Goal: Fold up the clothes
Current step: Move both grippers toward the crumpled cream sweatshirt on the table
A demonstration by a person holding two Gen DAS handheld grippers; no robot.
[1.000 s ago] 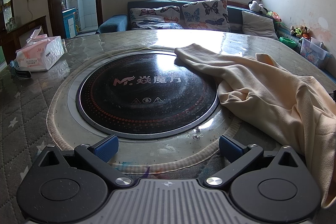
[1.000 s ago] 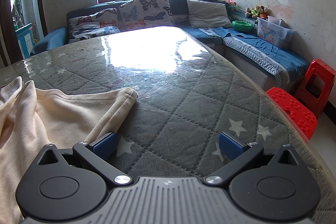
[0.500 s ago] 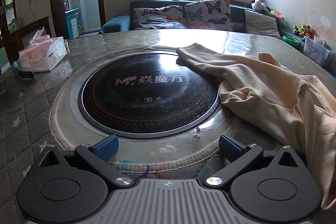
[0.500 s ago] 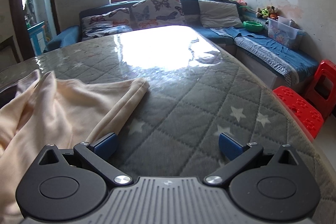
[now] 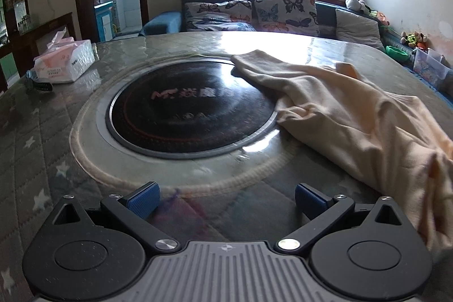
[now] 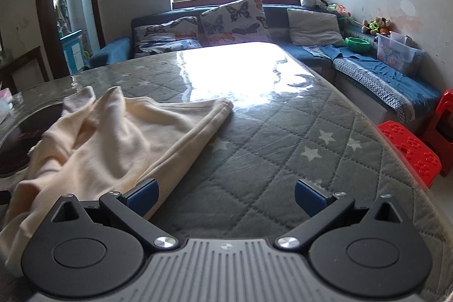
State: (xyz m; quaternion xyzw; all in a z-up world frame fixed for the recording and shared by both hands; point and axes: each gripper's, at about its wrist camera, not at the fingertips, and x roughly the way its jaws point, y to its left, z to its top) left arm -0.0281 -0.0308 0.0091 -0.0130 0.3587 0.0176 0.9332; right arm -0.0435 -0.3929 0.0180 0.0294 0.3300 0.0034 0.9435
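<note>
A cream garment (image 5: 354,115) lies crumpled on the table, one end over the edge of the round black cooktop (image 5: 189,109). In the right wrist view the same cream garment (image 6: 119,143) spreads to the left, its folded edge running toward my left finger. My left gripper (image 5: 226,200) is open and empty above the table, the garment to its right. My right gripper (image 6: 226,197) is open and empty above the quilted cover (image 6: 283,154), its left pad (image 6: 143,196) beside the garment's edge.
A pink tissue pack (image 5: 65,61) sits at the table's far left, a dark strap beside it. A sofa with butterfly cushions (image 5: 254,10) stands behind the table. Red plastic stools (image 6: 413,149) stand off the table's right edge.
Both grippers have pulled back and risen a little. The right view has swung left, so more of the garment shows. The jaws stay open.
</note>
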